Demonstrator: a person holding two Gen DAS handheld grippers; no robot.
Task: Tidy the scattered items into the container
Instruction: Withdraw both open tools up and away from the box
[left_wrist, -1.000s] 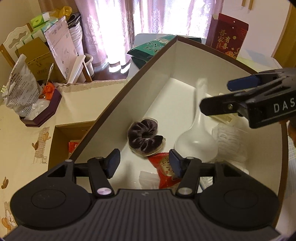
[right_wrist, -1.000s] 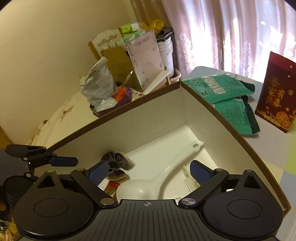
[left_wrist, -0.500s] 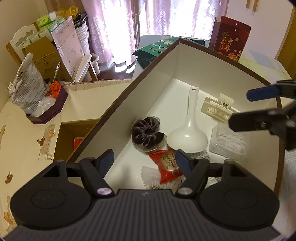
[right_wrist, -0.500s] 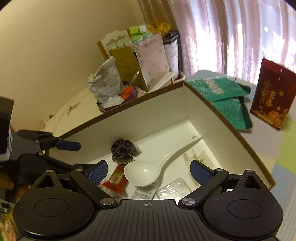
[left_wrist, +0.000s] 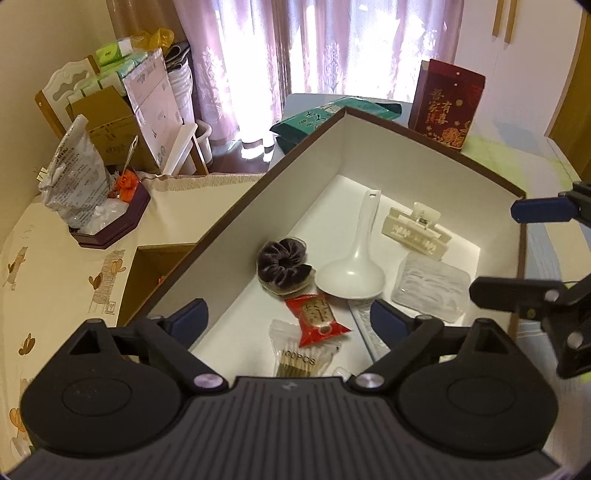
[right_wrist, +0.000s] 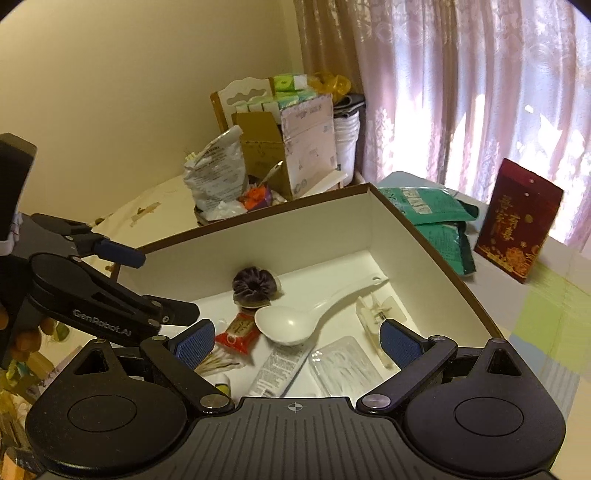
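Now both tools hang above the brown-rimmed white cardboard box (left_wrist: 424, 140): left tool (left_wrist: 288, 319) opening, empty; right tool (right_wrist: 297, 341) wide, empty. Everything seemingly lies inside below them, white plastic spoon (left_wrist: 354, 266) handle pointing away.

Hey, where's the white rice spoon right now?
In the left wrist view, the white rice spoon lies inside the box, between the dark scrunchie and the hair claw.

Home living room. Lace curtains (left_wrist: 295, 55) at window; left of them, chair (left_wrist: 64, 88) stacked with tissue packs (left_wrist: 110, 51) and cartons; below, printed tablecloth (left_wrist: 55, 266); right, red gift bag (left_wrist: 447, 103).
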